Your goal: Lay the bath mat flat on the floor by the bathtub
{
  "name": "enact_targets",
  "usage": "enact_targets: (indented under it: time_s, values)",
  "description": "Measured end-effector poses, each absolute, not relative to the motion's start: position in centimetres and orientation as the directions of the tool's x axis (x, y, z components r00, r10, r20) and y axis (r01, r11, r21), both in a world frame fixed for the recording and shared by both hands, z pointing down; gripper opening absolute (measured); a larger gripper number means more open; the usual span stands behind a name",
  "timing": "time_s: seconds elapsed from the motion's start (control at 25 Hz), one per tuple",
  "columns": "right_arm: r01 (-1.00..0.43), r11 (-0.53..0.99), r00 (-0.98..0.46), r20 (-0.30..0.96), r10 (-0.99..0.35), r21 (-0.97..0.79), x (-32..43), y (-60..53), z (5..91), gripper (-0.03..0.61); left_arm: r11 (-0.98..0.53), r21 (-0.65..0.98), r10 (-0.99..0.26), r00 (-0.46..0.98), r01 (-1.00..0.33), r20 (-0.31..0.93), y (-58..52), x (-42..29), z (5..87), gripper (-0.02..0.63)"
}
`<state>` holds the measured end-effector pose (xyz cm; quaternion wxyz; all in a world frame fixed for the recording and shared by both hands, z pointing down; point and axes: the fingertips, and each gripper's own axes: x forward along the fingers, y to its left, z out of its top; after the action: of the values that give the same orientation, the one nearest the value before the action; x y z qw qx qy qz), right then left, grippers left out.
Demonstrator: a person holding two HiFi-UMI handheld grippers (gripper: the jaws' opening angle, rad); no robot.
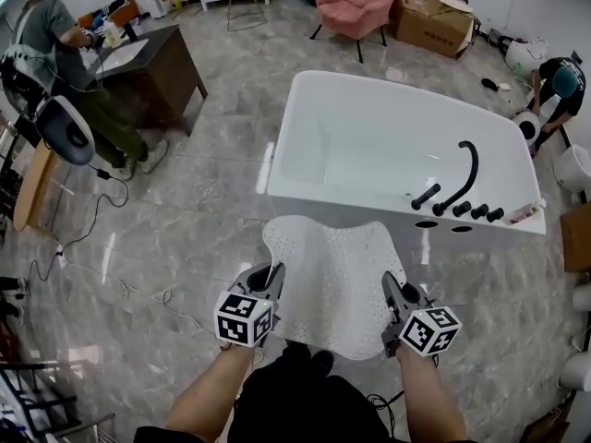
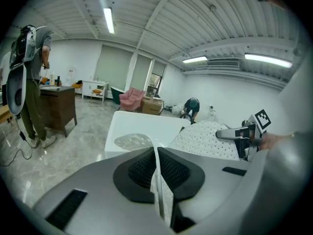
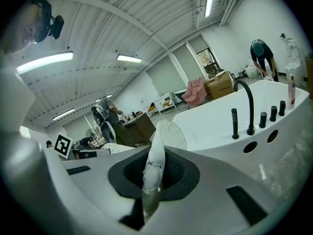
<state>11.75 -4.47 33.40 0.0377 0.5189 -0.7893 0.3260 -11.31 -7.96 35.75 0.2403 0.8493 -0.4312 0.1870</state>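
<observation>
A white perforated bath mat [image 1: 331, 280] hangs spread between my two grippers, above the grey marble floor just in front of the white bathtub [image 1: 388, 146]. My left gripper [image 1: 271, 276] is shut on the mat's near left edge, and the thin mat edge [image 2: 157, 177] shows pinched between its dark pads. At the near right edge my right gripper [image 1: 391, 287] is shut too, with a fold of the bath mat [image 3: 154, 168] clamped in its jaws. The mat's far edge lies close to the tub wall.
A black faucet [image 1: 459, 185] and knobs sit on the tub's right rim. A dark desk [image 1: 152, 72] with a person stands back left, cables [image 1: 111, 275] trail on the floor left. A pink armchair [image 1: 358, 0] and a cardboard box [image 1: 432, 18] are behind the tub. Another person [image 1: 558, 86] bends at right.
</observation>
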Motion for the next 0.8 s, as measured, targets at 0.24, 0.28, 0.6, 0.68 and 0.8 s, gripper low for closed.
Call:
enact_targets:
  time_s: [0.24,0.28,0.6,0.68,0.8]
  values:
    - [-0.845,0.256,-0.470,0.422,-0.775,-0.470,12.9,-4.2,38.2,0.028,-0.514,0.237,-0.633,0.551,-0.824,0.544,-7.9,-10.6,40.0,0.020]
    - [-0.846,0.249,-0.469,0.435,-0.769,-0.472,12.8,-4.3,39.3,0.028,-0.511,0.242,-0.626,0.549,-0.825,0.554,-7.9,-10.5,41.2,0.020]
    - [-0.869,0.185,-0.435,0.529,-0.729,-0.459,13.2,-6.7,47.5,0.028,-0.536,0.270,-0.555,0.575,-0.800,0.601,-10.2,-8.5,49.6,0.020]
    - [-0.876,0.161,-0.417,0.549,-0.724,-0.454,13.2,-8.0,49.8,0.029,-0.553,0.271,-0.532,0.585,-0.787,0.613,-11.3,-8.6,51.8,0.020]
    - [-0.882,0.118,-0.390,0.564,-0.728,-0.457,13.6,-9.5,52.4,0.028,-0.567,0.275,-0.507,0.592,-0.777,0.627,-12.5,-9.2,54.9,0.019]
